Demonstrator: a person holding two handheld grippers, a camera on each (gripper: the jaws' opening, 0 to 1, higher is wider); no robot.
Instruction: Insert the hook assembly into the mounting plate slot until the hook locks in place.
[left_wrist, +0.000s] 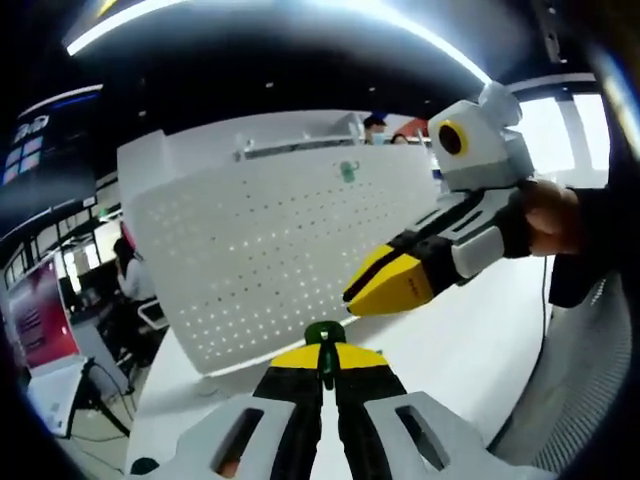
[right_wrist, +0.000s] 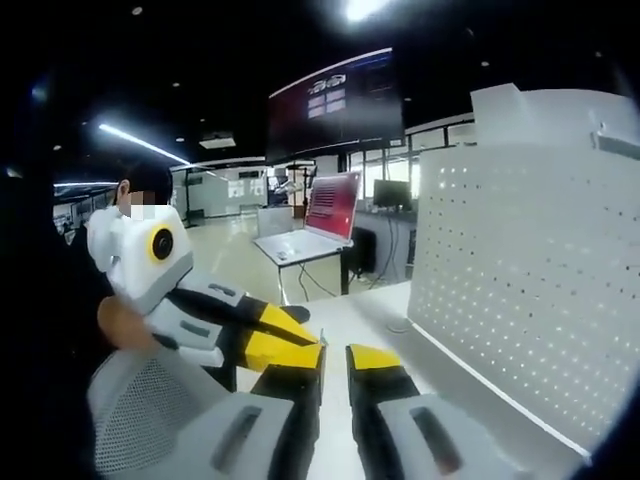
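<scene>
White table (left_wrist: 450, 350); we are holding a green hook (left_wrist: 324, 334) pinched in the left gripper (left_wrist: 327, 362) below the pegboard (left_wrist: 270, 260). Right gripper (right_wrist: 335, 362) is standing narrowly parted, empty (nearby). Misaligning risks missing slots.

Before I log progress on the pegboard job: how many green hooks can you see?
2. One green hook sits pinched at the left gripper tips; another green hook hangs high on the white perforated board. Others may be hidden.
</scene>
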